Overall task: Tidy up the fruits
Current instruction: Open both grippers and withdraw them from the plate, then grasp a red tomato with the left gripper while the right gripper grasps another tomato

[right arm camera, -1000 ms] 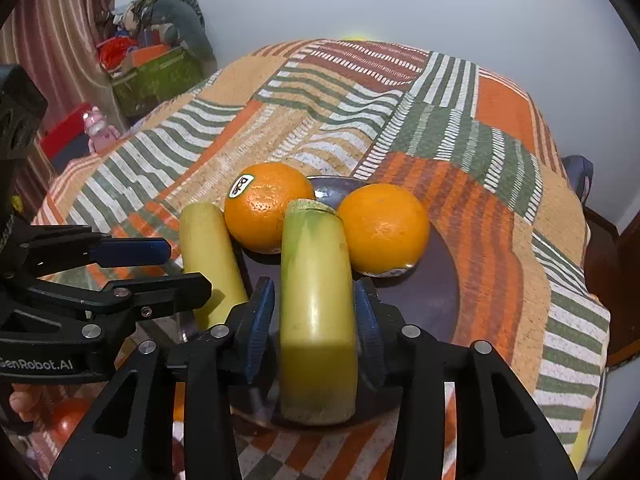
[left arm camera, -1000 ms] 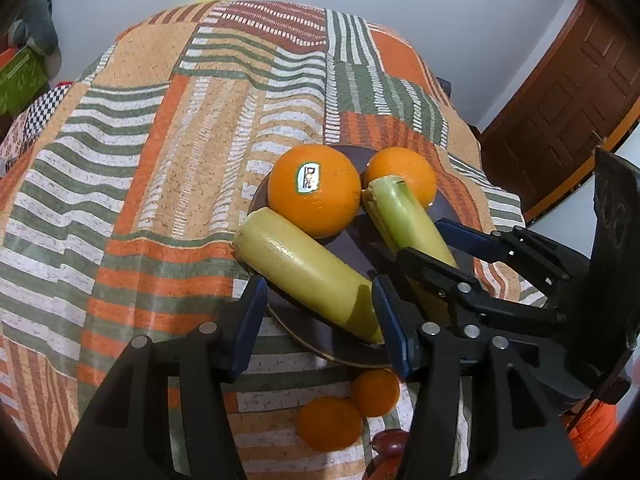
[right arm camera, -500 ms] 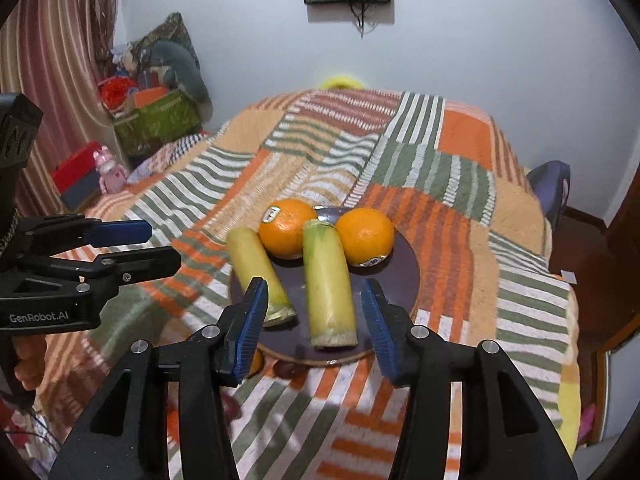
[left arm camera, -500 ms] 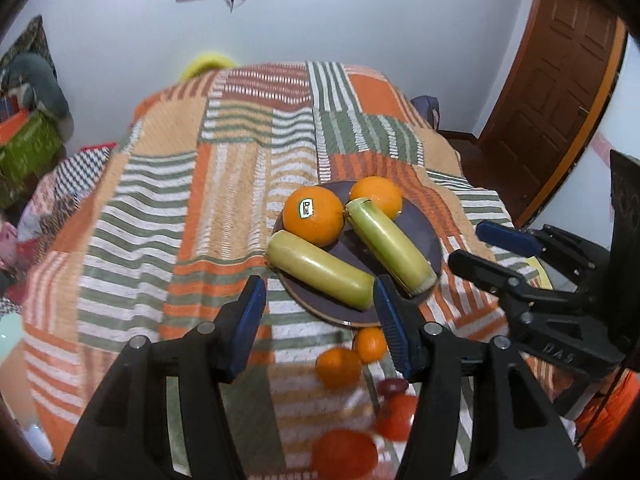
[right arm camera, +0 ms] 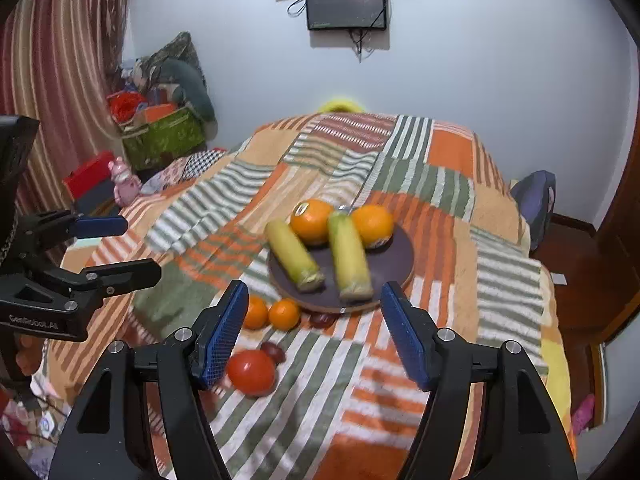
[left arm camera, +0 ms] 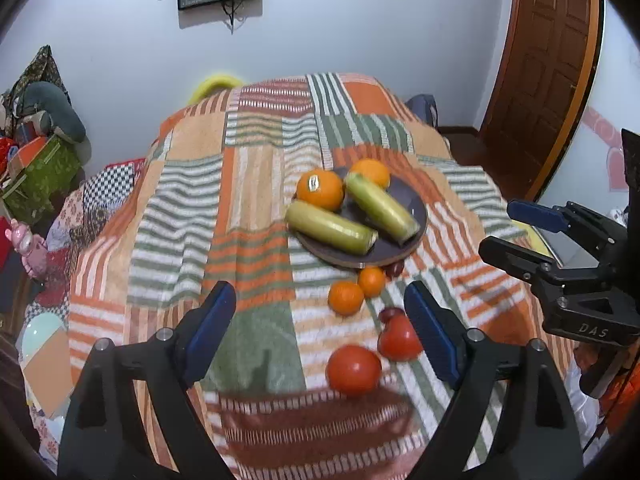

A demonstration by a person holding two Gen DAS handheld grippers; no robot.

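Note:
A dark round plate (left arm camera: pixel 416 204) (right arm camera: pixel 394 264) lies on a striped patchwork cloth. It holds two large oranges (left arm camera: pixel 320 190) (right arm camera: pixel 372 220) and two yellow-green cucumber-like fruits (left arm camera: pixel 330 228) (right arm camera: pixel 348 256). Two small oranges (left arm camera: pixel 346 298) (right arm camera: pixel 284 314), two red tomatoes (left arm camera: pixel 354 368) (right arm camera: pixel 252 372) and small dark red fruits (left arm camera: pixel 390 314) lie on the cloth in front of the plate. My left gripper (left arm camera: pixel 320 324) is open and empty, well back from the plate. My right gripper (right arm camera: pixel 314 332) is open and empty too, also short of the plate.
The cloth covers a table (left arm camera: pixel 224 208) that drops off at the sides. A brown door (left arm camera: pixel 548 68) stands at the right. Boxes and toys (right arm camera: pixel 160 136) are piled on the left by a striped curtain. A screen (right arm camera: pixel 346 0) hangs on the wall.
Both grippers have pulled back and up from the plate and opened wider. The two long fruits stay on the plate. The loose fruits in front have come into view.

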